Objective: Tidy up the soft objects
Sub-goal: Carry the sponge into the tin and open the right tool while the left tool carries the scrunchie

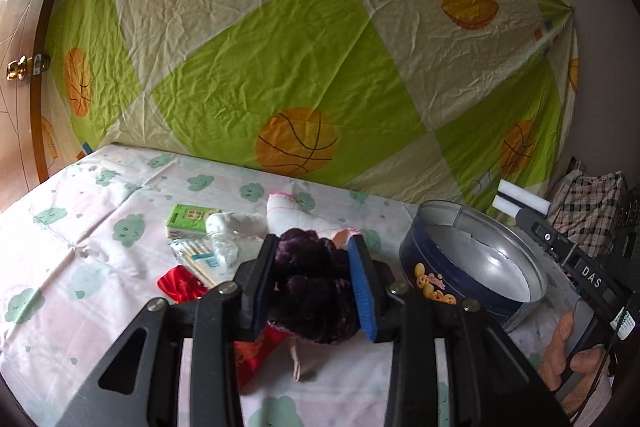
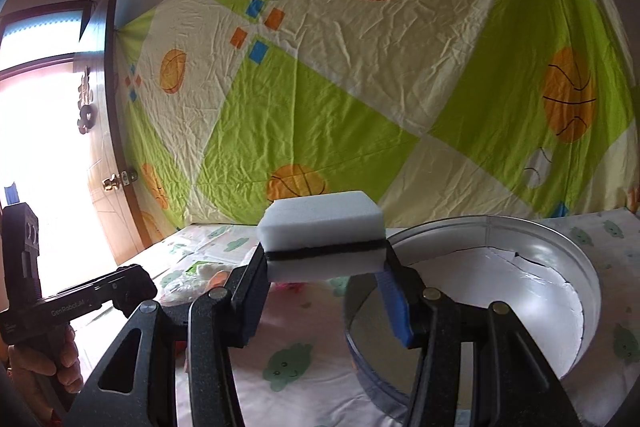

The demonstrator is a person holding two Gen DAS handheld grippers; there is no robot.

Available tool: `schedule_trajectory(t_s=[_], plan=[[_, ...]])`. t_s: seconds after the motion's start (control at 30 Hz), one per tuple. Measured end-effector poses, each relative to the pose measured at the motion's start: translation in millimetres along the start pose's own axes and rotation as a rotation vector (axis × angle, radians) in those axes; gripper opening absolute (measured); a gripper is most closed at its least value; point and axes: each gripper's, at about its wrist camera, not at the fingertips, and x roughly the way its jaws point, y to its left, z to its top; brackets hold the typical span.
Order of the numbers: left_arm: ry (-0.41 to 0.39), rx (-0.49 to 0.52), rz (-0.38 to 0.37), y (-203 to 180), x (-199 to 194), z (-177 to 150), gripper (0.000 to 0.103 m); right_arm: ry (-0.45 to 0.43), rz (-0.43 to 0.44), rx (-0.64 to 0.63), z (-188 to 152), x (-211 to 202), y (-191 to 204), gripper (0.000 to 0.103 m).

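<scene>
1. The round blue tin [image 1: 472, 267] stood open on the bed [image 1: 80, 227], at the right; only a pale, cracked liner showed inside it.
2. The left gripper [image 1: 316, 283] pinched a dark purple plush toy [image 1: 316, 291] above the bed, left of the tin.
3. The right gripper [image 2: 326, 267] pinched a white sponge [image 2: 320, 227] just left of the tin's rim.
4. Only the left wrist view showed a green carton [image 1: 188, 219], a white cloth [image 1: 236, 227] and a red fabric [image 1: 180, 283] on the bed.
5. Only the right wrist view showed the wooden door [image 2: 104, 155].
</scene>
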Motion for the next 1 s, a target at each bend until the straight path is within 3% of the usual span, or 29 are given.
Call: schedule_trajectory(t_s=[0.27,0.5,0.8,1.0], plan=[[-0.001,0.053,-0.108,-60.2,24.1,9.8,0.035,-0.023,-0.154,0.008,2.7,-14.2,-52.3,0.054],[0.027,0.103,-0.183,-117.2,53.6,10.1,0.035,0.010,-0.270,-0.029,-0.1,-14.2,-84.0,0.054],[0.055,0.153,-0.231,-177.4,98.5,4.7,0.035,0.059,-0.371,0.006,-1.1,-10.8,-125.3,0.054],[0.092,0.170,-0.229,-194.1,125.5,-7.4,0.035,0.112,-0.415,0.010,-5.2,0.3,-136.5,0.054]])
